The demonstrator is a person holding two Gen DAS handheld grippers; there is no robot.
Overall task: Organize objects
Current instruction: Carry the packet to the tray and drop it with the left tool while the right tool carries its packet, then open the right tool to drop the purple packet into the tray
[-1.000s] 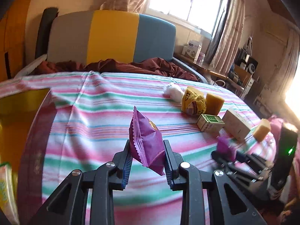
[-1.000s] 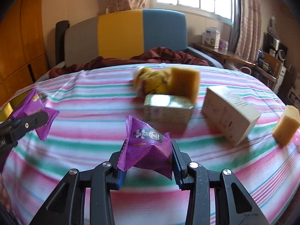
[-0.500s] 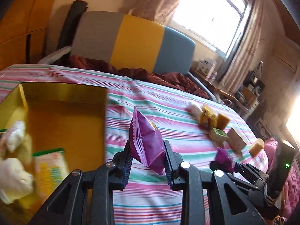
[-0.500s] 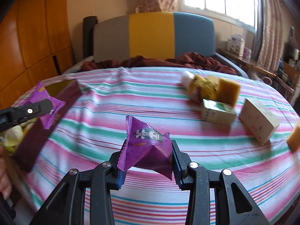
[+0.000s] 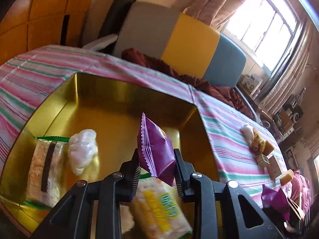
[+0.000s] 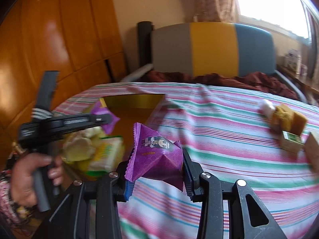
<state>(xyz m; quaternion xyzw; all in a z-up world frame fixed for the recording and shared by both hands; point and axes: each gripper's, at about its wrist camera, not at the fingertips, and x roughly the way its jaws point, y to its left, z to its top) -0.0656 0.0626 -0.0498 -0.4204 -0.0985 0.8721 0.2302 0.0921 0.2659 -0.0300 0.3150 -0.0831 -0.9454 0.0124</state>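
Left tool [image 5: 156, 166] grips a purple packet [image 5: 154, 151] over the gold tray [image 5: 127, 91] — right tool [image 6: 156, 171] grips another packet [image 6: 157, 155]; print unreadable.

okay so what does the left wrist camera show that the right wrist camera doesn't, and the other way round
Only the left wrist view looks down into the gold tin, showing its bare floor, a green-edged cracker pack and a white wrapped lump. Only the right wrist view shows the person's hand on the left claw's handle, and the cartoon figure printed on the right claw's purple packet. Both show the left claw shut on its own purple packet above the tin, the striped cloth and the yellow-lettered cracker pack.
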